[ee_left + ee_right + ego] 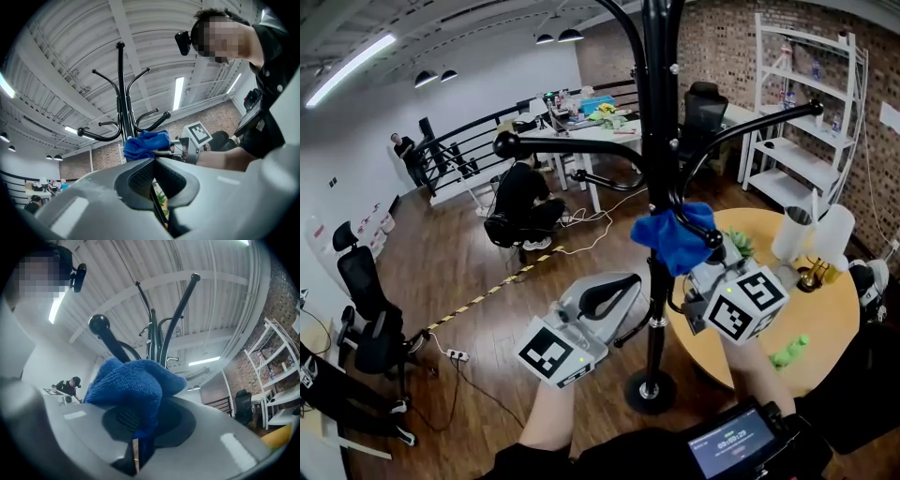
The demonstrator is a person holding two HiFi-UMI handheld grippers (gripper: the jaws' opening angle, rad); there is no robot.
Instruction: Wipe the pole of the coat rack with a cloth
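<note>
1. A tall black coat rack (657, 112) stands on the wooden floor (487, 281). Its pole (654, 300) rises straight from a round base, and curved hook arms branch out higher up.
2. A round wooden table (834, 323) sits just beside the rack, on its right.
3. The left gripper (630, 283) hovers low on the left, its tip just beside the pole. Its jaws are drawn almost together, leaving a narrow slit. A thin dark line shows in that slit, and I cannot tell what it is.
4. The right gripper (701, 264) is higher up on the pole's right side, its jaws clamped on the cloth.
5. The blue cloth (675, 234) is bunched out of the right gripper's jaws and rests against the pole, just below where the hook arms branch.
</note>
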